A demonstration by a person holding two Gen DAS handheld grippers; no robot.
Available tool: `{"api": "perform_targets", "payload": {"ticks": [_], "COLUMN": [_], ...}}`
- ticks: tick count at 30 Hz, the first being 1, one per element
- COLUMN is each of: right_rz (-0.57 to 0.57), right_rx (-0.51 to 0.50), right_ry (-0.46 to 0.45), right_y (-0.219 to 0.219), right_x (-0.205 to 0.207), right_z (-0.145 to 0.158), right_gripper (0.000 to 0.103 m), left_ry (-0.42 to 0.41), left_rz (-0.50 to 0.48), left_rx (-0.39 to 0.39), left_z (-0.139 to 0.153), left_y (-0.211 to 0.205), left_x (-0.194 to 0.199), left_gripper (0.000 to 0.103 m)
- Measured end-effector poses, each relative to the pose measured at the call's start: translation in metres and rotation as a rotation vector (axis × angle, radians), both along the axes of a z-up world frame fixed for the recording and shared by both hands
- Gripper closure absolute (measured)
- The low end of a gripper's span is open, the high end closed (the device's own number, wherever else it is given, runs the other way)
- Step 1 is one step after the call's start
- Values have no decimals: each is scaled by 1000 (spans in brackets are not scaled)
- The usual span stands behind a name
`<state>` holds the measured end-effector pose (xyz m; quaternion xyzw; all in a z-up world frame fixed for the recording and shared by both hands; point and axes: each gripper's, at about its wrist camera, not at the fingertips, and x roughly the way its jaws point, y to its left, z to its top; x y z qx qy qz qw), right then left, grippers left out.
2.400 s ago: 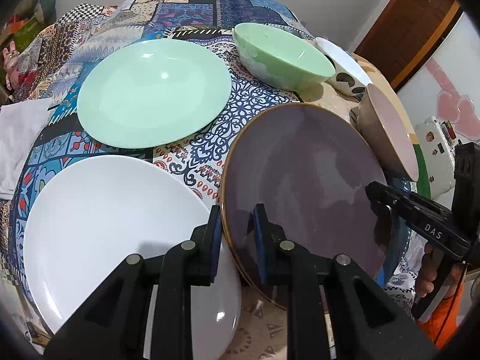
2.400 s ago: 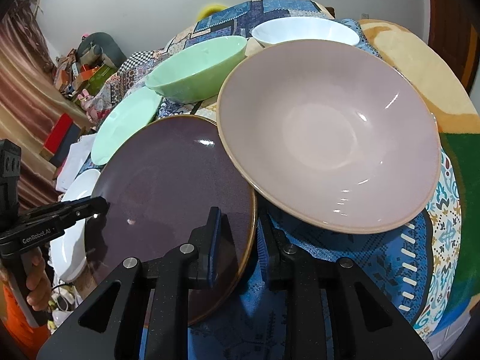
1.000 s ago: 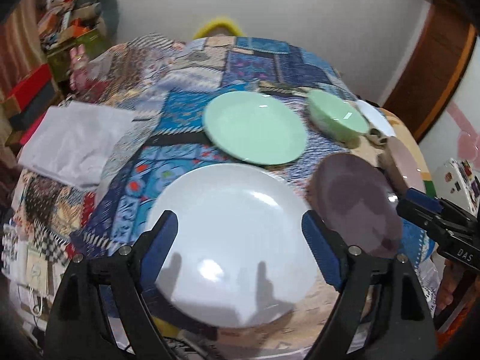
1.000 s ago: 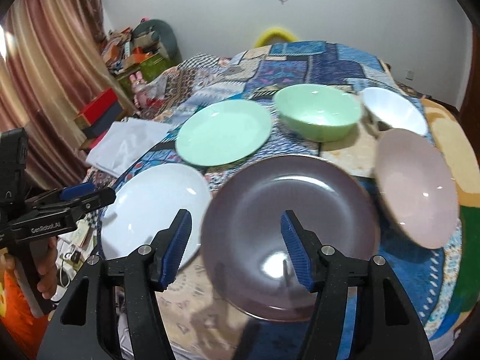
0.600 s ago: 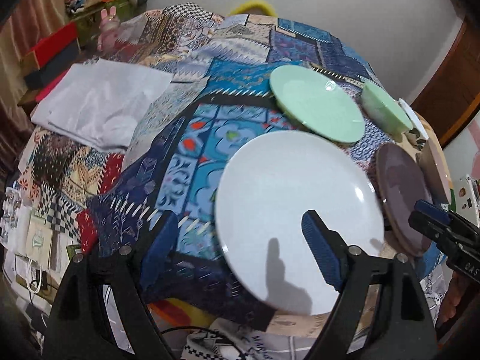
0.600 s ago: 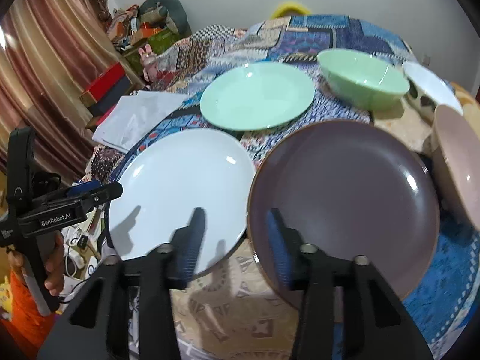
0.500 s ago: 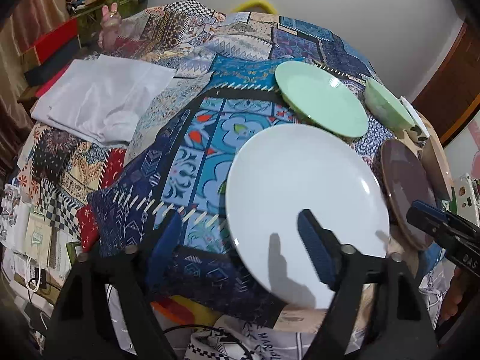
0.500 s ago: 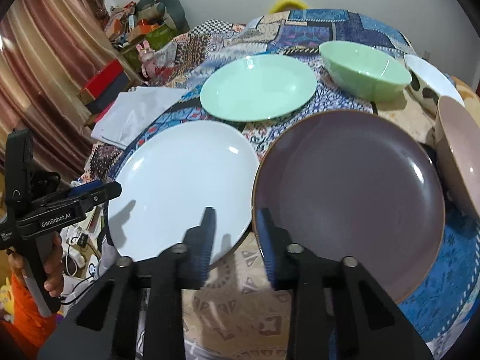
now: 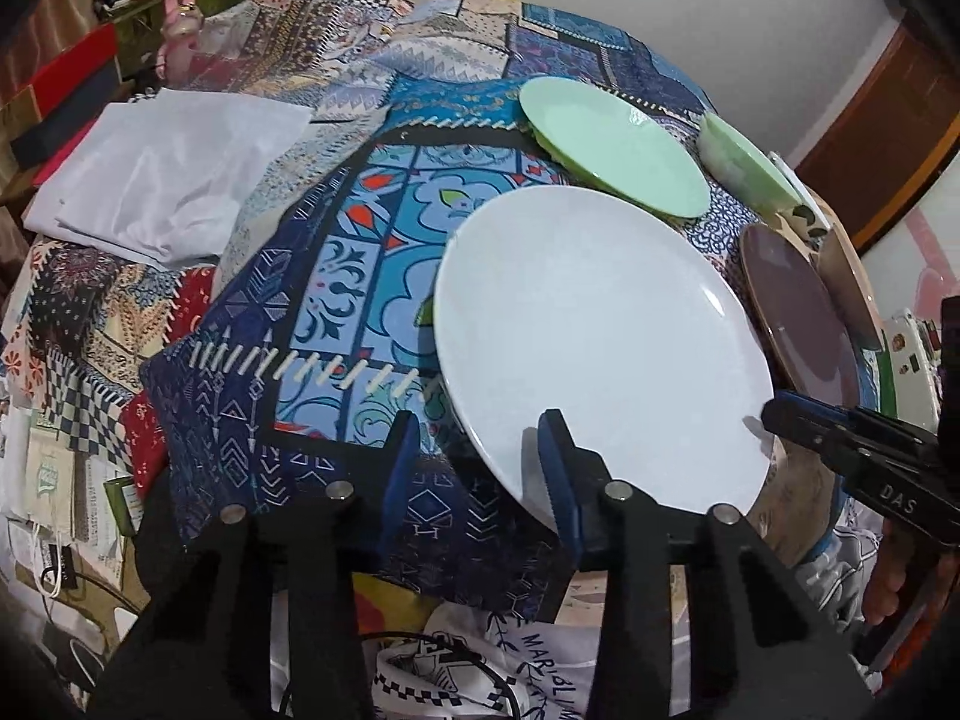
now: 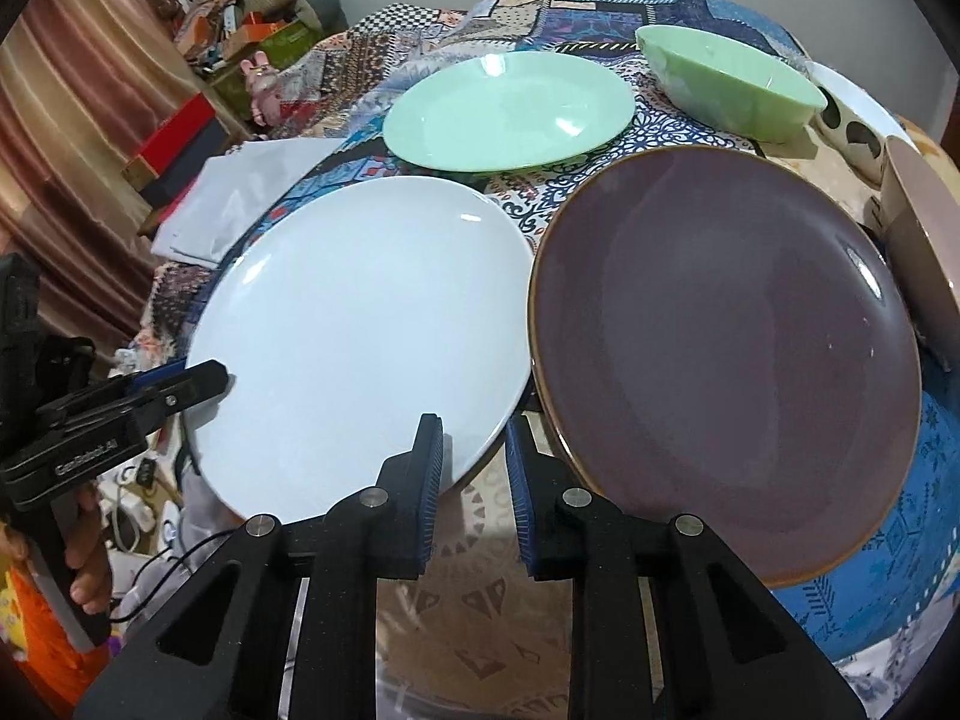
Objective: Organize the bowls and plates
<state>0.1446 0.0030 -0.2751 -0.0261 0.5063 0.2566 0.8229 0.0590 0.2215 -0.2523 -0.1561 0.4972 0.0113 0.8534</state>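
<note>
Straddling the near rim of the round white ceramic plate (image 9: 600, 336), the left gripper (image 9: 483, 468) was closing, not yet pinching; the right gripper (image 10: 474, 480) hung shut on nothing between that plate and the round purple glazed plate (image 10: 726, 354); no stacking looked done.

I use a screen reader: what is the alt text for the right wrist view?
The right gripper, jaws nearly shut, straddles the near rim of a white plate. A purple plate lies beside it, a green plate behind.
</note>
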Motion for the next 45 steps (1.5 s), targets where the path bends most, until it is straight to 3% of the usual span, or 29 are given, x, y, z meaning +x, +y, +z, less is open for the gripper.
{"api": "perform_targets", "payload": {"ticks": [15,19,29,45], "right_rz": [54,45,81,63], "right_rx": [0,39,20,68], "right_ry": [-22,27,-13,-15], "right_y": [29,30,33,20], "right_x": [18,27,27,28], "right_z": [0,-9,-6,8], "right_gripper": [83,81,78,78], "left_ry": [2,9,33,27], "left_rz": [14,8,-39,-17], "left_rx": [-40,-63,-114,-127], "left_z": [-5,-7,-18,-1], "left_y": [35,47,58,44], "left_x": [27,36,62,48], "left_gripper": [67,67,67,67]}}
